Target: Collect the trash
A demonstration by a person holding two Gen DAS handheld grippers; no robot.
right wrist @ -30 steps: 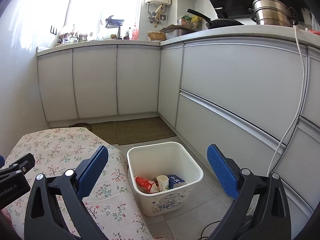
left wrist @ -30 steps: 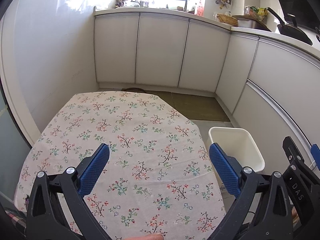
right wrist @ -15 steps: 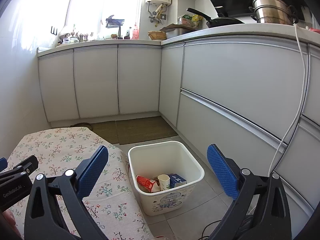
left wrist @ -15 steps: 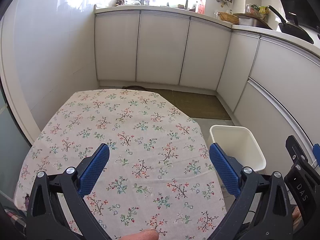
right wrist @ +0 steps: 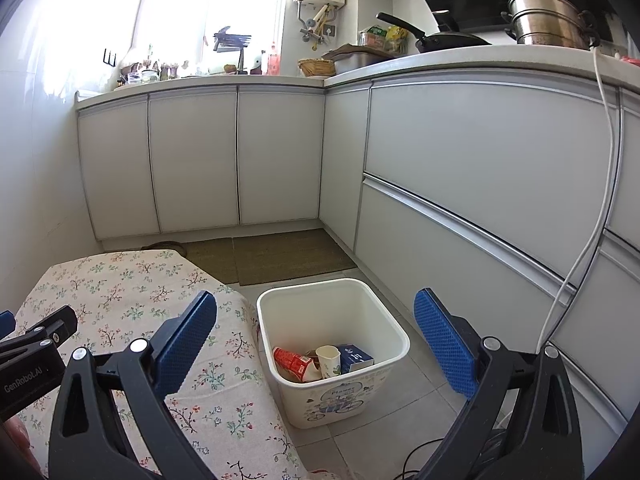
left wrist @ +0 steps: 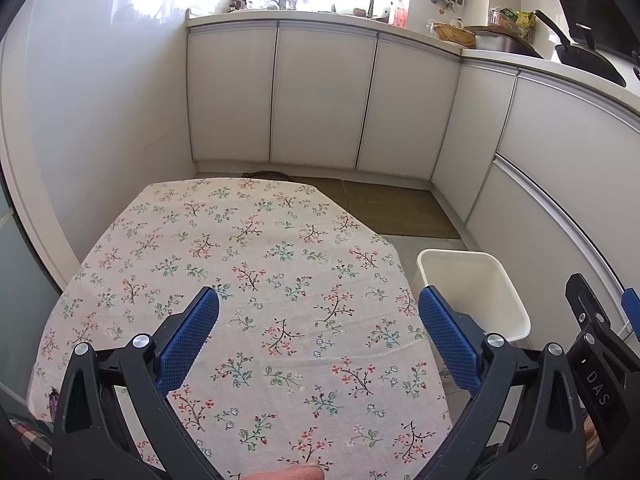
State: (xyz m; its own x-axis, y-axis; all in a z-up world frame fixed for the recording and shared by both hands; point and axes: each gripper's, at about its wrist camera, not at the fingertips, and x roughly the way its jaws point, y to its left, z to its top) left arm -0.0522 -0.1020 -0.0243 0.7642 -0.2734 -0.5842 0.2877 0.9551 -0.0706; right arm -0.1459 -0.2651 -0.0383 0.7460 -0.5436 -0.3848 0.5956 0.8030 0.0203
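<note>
A white trash bin (right wrist: 332,352) stands on the tiled floor beside the table. Inside it lie a red crumpled wrapper (right wrist: 290,360), a paper cup (right wrist: 329,359) and a blue carton (right wrist: 354,358). In the left wrist view only the bin's rim and inner wall (left wrist: 472,284) show. My left gripper (left wrist: 318,338) hangs open above the floral tablecloth (left wrist: 240,256), nothing between its blue pads. My right gripper (right wrist: 316,338) is open too, held above and in front of the bin.
White kitchen cabinets (right wrist: 460,184) run along the back and right, close behind the bin. A brown mat (right wrist: 280,254) lies on the floor. A white cable (right wrist: 592,240) hangs down the cabinet front at right. Pots and pans (right wrist: 548,24) sit on the counter.
Both grippers have drifted slightly back and up, so the table and bin sit a little lower in view. Neither jaw has moved.
</note>
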